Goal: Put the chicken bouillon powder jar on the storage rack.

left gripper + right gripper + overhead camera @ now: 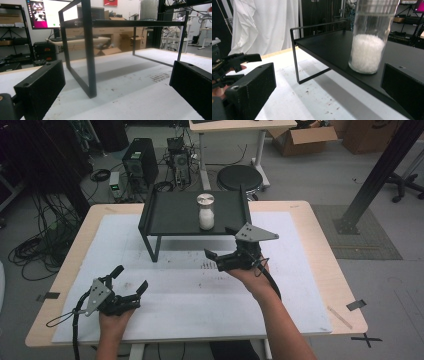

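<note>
A clear glass jar (206, 211) with a metal lid, about half full of white grains, stands upright on a black metal shelf (165, 215) at the back of the table. My right gripper (219, 241) hovers just in front of the shelf's right front edge, jaws wide open and empty. In the right gripper view the jar (368, 47) stands a little beyond the gap between the jaws (327, 92), untouched. My left gripper (132, 277) rests open and empty at the near left of the table. In the left gripper view (115, 87) it faces the shelf's legs (87, 50).
A white mat (190, 290) with dark stains covers the wooden table (325, 265). The shelf stands on thin black legs with open space beneath it. Past the table's far edge stand a round stool (239, 177), computer boxes and cables on the floor.
</note>
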The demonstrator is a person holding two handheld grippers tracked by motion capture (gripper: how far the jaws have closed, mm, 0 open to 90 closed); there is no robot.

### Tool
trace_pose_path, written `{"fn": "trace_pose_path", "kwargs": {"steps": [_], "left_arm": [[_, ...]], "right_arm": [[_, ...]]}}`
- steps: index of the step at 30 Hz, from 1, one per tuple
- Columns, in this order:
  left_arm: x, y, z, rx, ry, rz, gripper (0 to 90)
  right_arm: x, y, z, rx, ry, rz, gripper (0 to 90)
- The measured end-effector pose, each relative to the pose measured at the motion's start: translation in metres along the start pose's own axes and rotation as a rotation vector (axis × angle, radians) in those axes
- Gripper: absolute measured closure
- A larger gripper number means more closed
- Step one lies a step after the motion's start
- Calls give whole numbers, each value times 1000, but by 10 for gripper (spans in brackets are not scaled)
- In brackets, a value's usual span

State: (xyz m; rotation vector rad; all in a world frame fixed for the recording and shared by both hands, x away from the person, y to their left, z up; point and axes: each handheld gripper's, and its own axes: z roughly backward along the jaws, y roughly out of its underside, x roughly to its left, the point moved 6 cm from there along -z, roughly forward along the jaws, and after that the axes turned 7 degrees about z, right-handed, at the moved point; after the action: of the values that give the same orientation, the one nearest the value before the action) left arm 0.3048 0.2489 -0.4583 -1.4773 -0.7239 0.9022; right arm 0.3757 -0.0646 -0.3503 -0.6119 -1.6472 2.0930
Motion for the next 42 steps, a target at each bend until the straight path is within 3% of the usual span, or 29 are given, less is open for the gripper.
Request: {"fn": "trace_pose_path", "kwargs": {"steps": [30,42], "left_arm": [[0,0,0,0,0,1,6],[0,0,0,0,-1,2,6]], "right_arm": [[9,90,2,17,17,-94,1],[10,108,2,19,26,-119,1]]}}
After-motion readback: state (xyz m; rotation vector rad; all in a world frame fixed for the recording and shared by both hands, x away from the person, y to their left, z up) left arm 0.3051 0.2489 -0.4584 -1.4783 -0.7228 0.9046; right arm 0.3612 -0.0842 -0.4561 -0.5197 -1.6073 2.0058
